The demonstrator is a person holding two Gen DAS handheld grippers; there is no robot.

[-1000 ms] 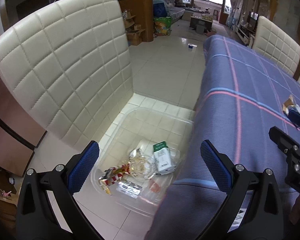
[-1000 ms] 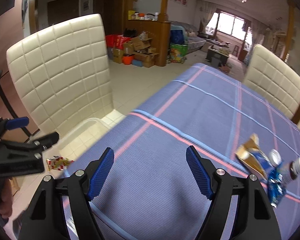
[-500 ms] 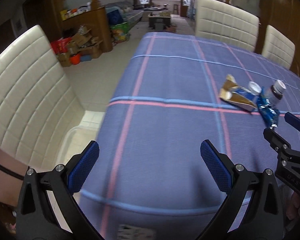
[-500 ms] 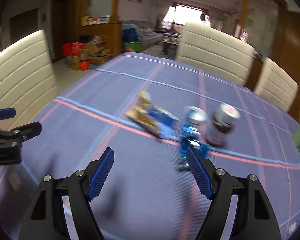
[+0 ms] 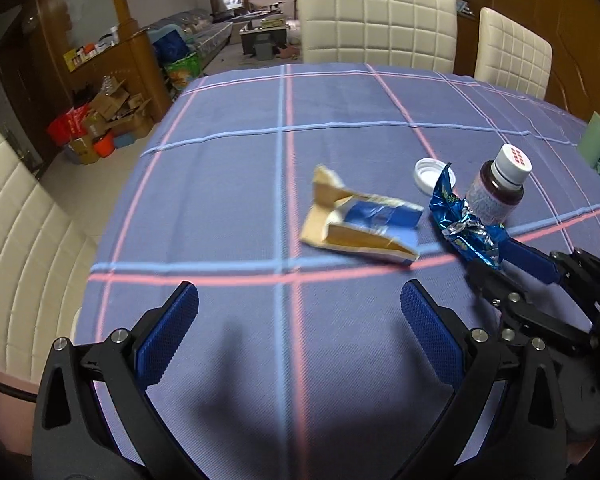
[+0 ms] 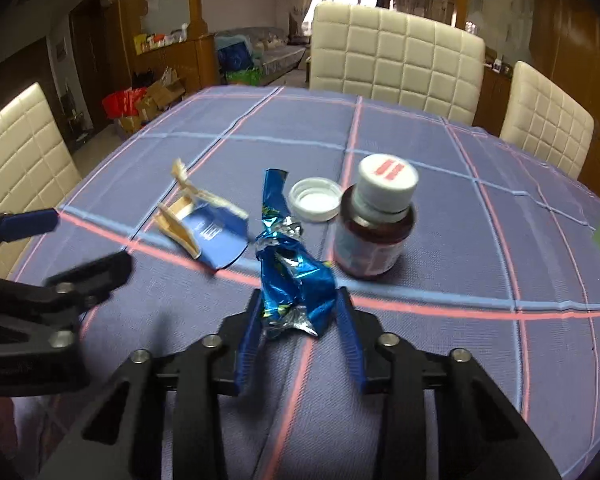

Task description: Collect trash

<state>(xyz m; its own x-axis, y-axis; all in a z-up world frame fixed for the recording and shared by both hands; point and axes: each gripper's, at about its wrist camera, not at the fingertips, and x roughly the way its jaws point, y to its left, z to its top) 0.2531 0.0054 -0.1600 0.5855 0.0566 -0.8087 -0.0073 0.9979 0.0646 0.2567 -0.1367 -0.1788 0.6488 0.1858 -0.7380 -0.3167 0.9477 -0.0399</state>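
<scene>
The right gripper (image 6: 298, 312) has its jaws nearly closed around the crumpled blue foil wrapper (image 6: 292, 276), which lies on the blue checked surface (image 5: 228, 168) at the brown pill bottle's (image 6: 374, 228) seven o'clock; the grasp looks under way, with lifting next. The left gripper (image 5: 300, 340) hovers with jaws wide apart and empty. On the surface: one wrapper, one flattened blue-and-tan carton (image 5: 360, 224), one white cap (image 5: 432, 174), one bottle.

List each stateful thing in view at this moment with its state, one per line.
left gripper: open, empty, above the tablecloth.
right gripper: closed around the blue foil wrapper.
blue foil wrapper: crumpled, between the right fingers.
carton: flattened, torn open, lying on the tablecloth.
bottle: upright, white cap on.
loose white cap: off, lying open side up.
</scene>
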